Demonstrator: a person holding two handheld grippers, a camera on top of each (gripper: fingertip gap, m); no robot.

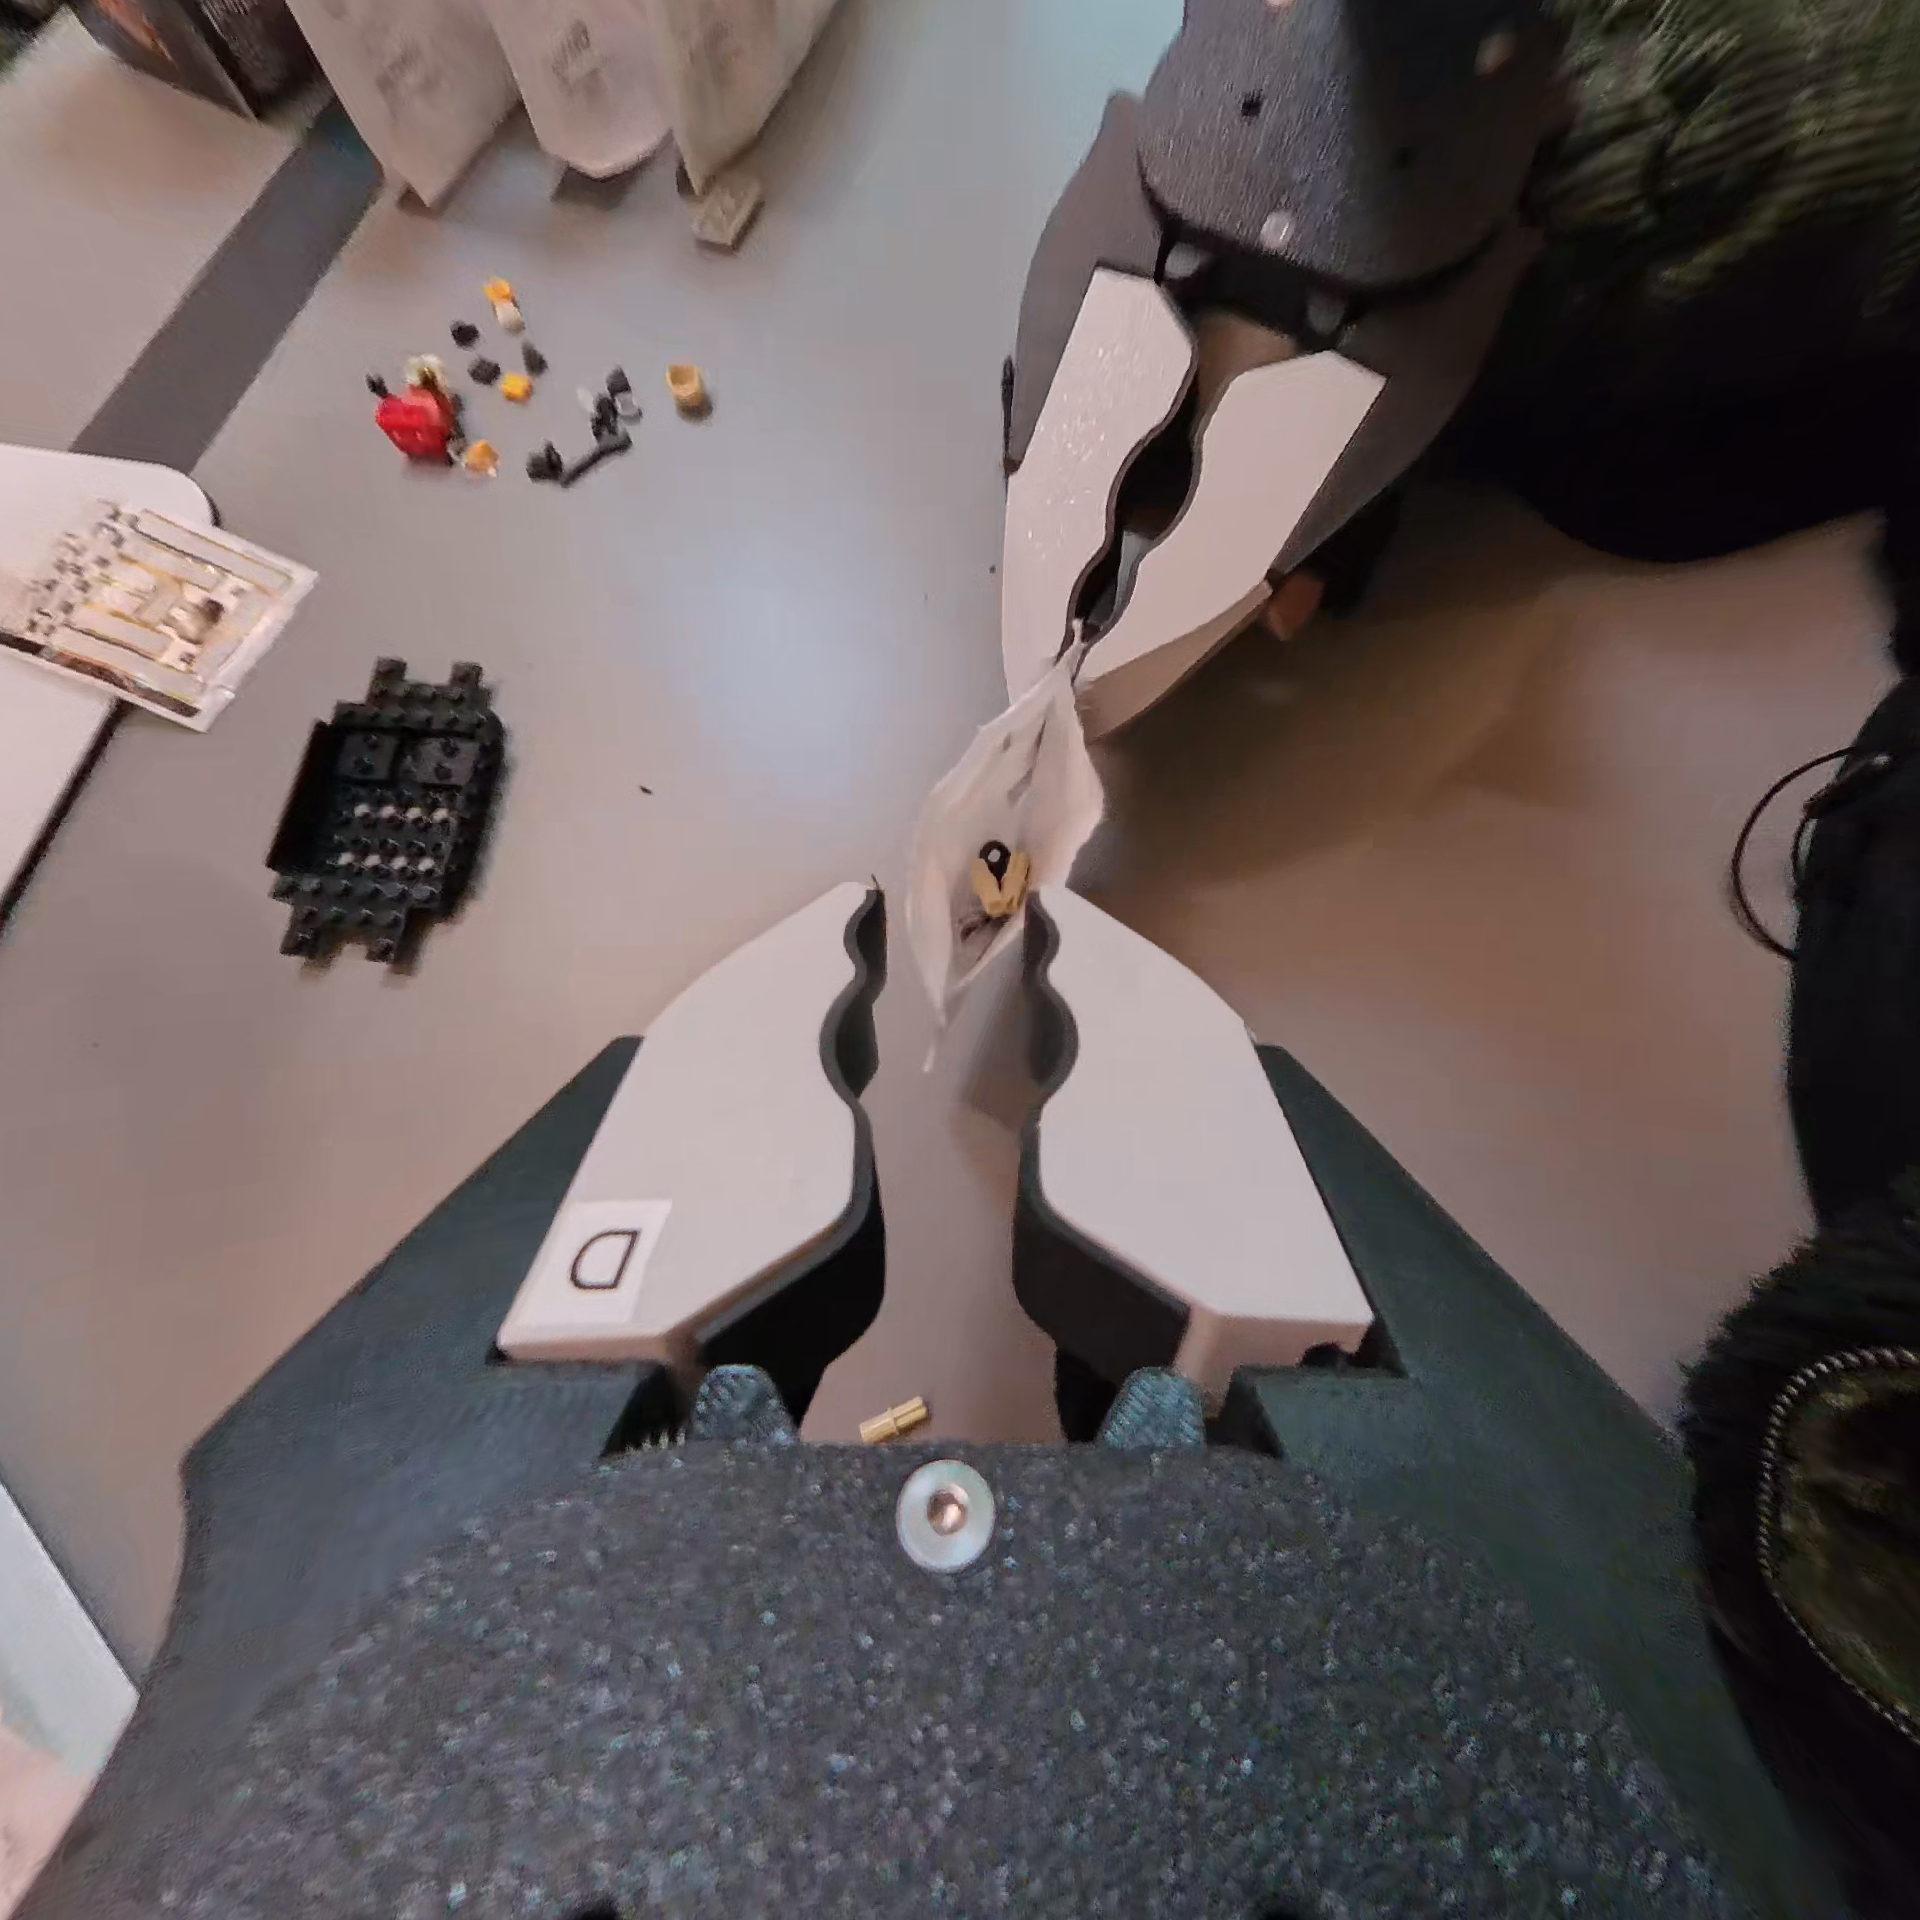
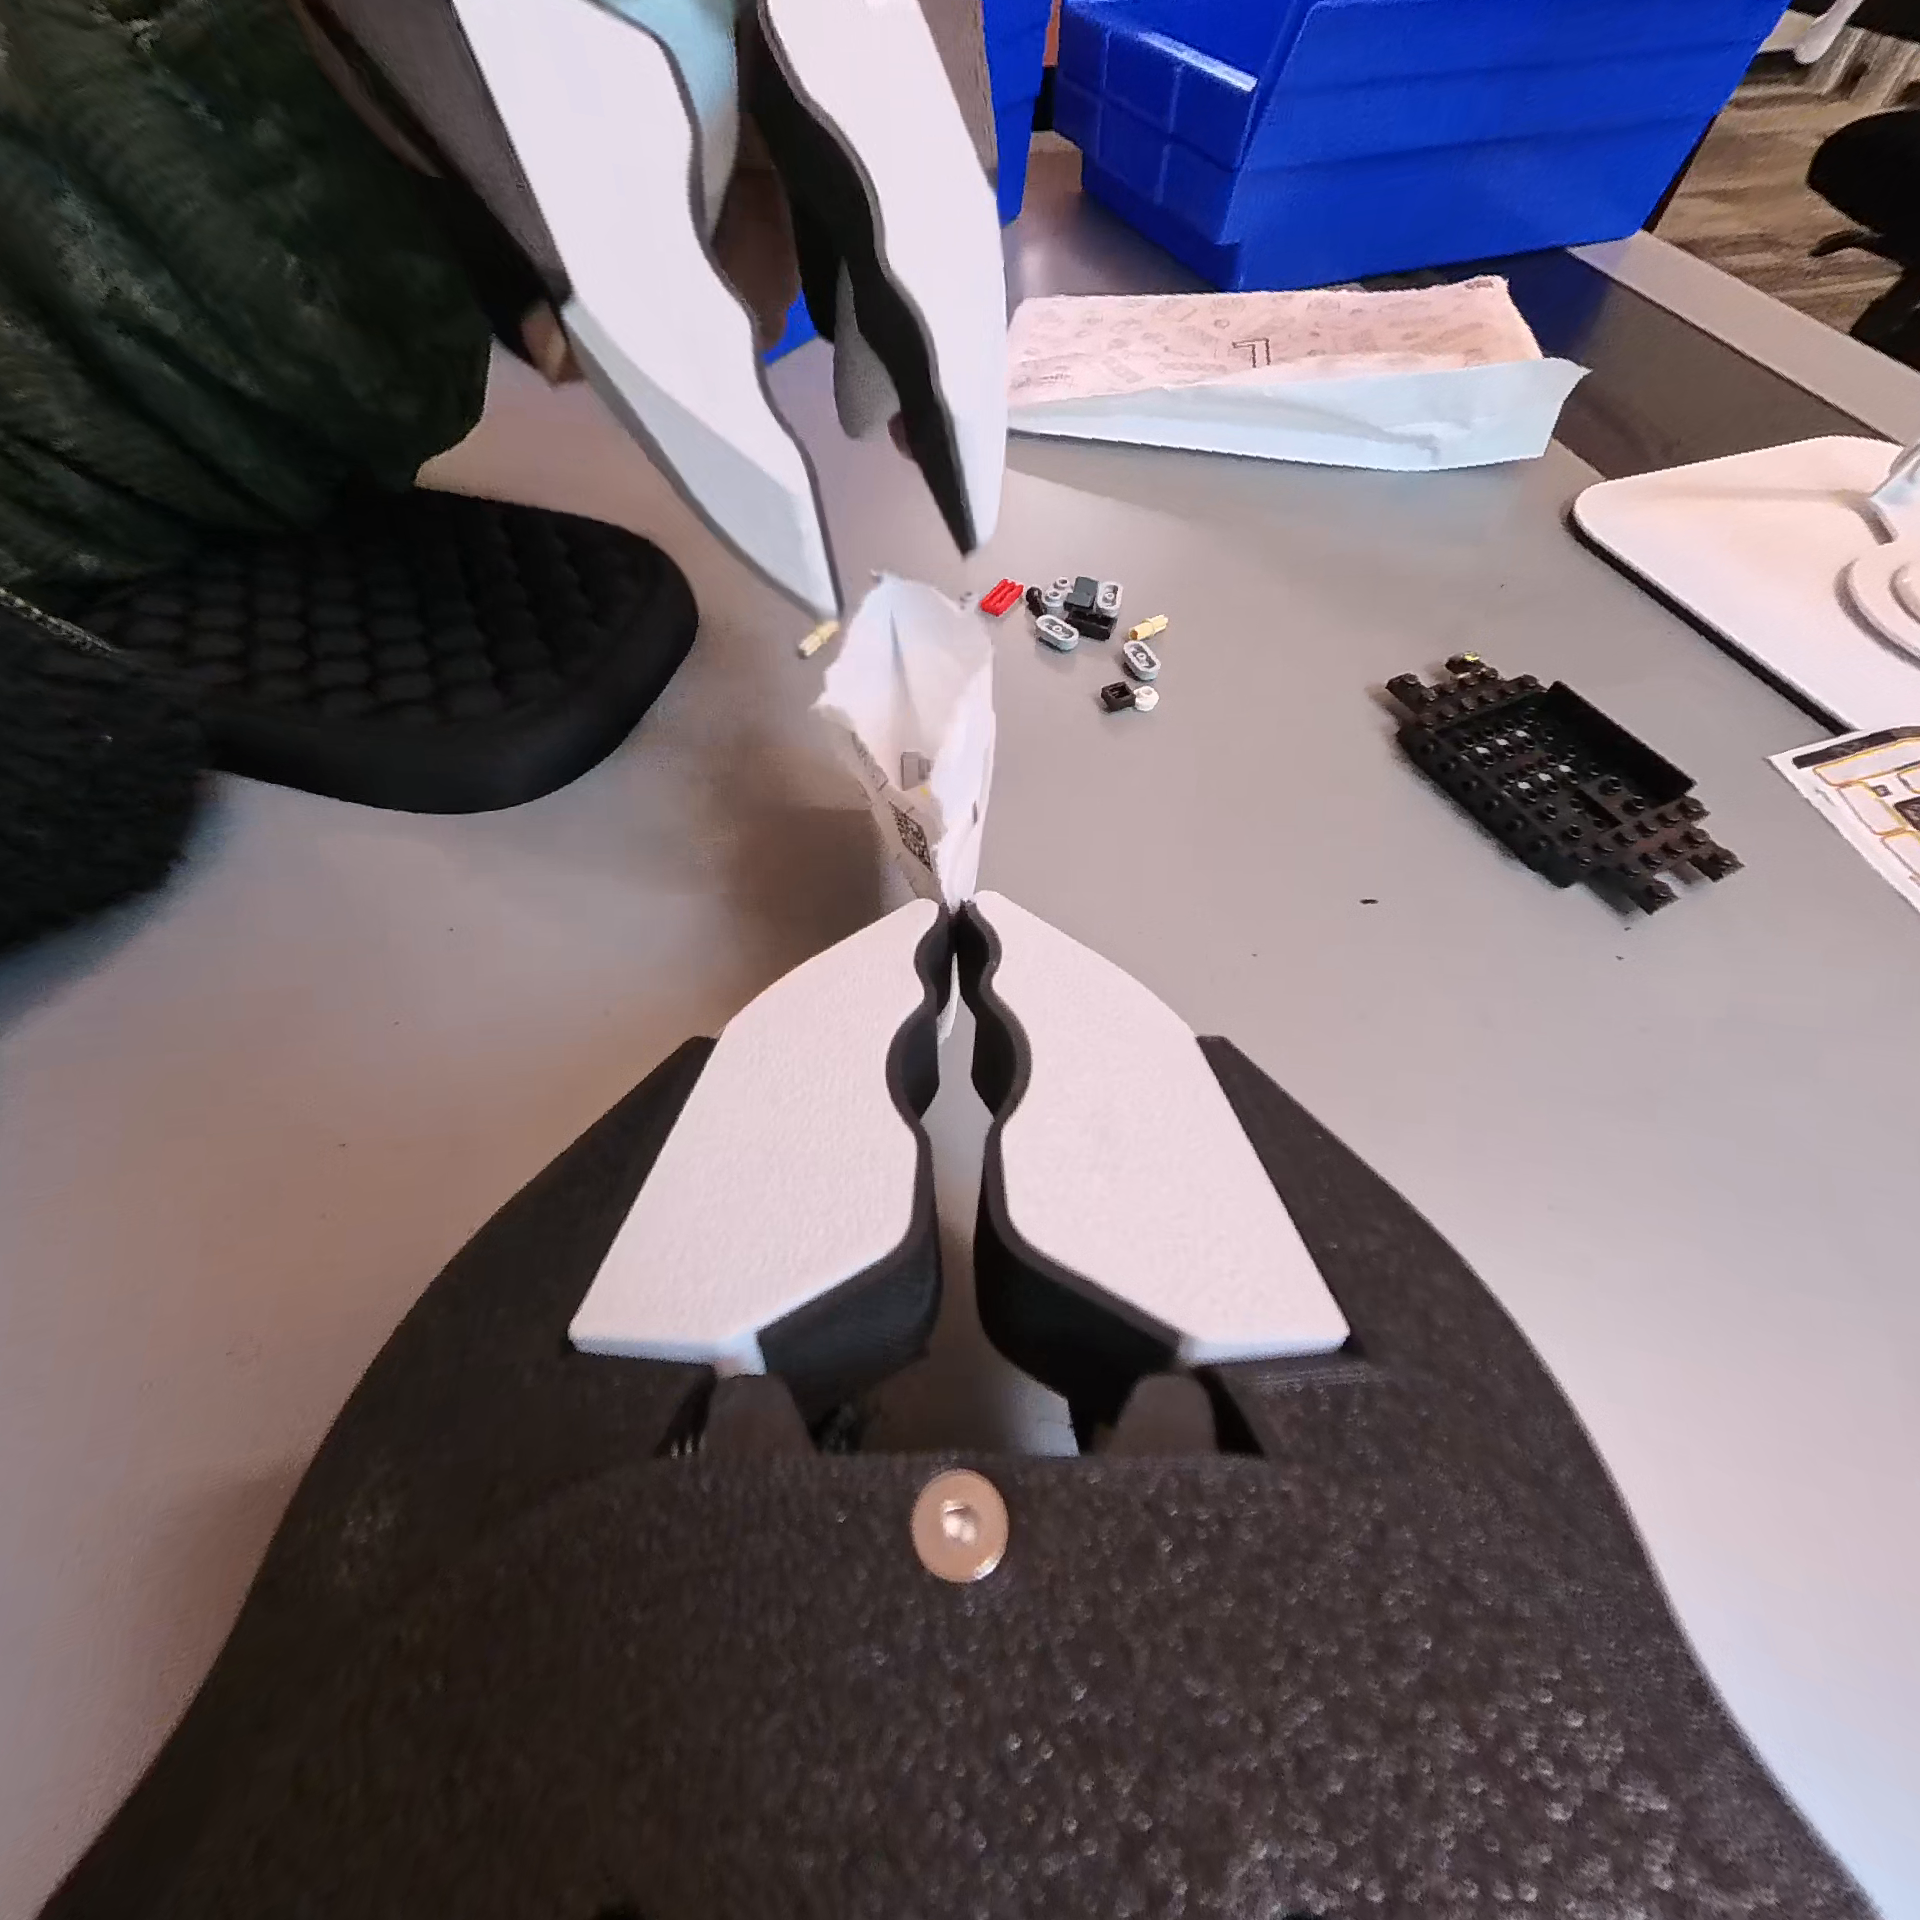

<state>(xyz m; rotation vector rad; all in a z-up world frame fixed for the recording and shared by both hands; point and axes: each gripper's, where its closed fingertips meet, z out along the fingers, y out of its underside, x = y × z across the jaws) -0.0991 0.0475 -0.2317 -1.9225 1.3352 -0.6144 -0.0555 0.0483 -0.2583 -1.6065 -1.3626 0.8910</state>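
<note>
A small white paper bag (image 1: 1023,769) hangs in the air between the two grippers, with tan and black small pieces (image 1: 1003,878) showing in its torn mouth. My right gripper (image 2: 961,912) is shut on one end of the bag (image 2: 914,717); it also shows at the top right of the left wrist view (image 1: 1075,649). My left gripper (image 1: 956,904) is open, its fingertips on either side of the bag's free end. In the right wrist view it (image 2: 899,577) comes down from above, jaws apart, just at the bag's edge.
On the grey table lie a black studded brick plate (image 1: 384,810) (image 2: 1558,790), loose small bricks (image 1: 520,395) (image 2: 1091,634), an instruction booklet (image 1: 145,603), a torn paper bag (image 2: 1278,364) and one tan piece (image 1: 894,1418). Blue bins (image 2: 1351,135) stand behind. A dark sleeve (image 2: 208,260) is at the left. One gripper's finger ends stand about 6 centimeters off the other's. The tan piece (image 1: 894,1418) lies around 12 centimeters away from my left fingertips. My right wrist view (image 2: 823,641) looks at it from another angle.
</note>
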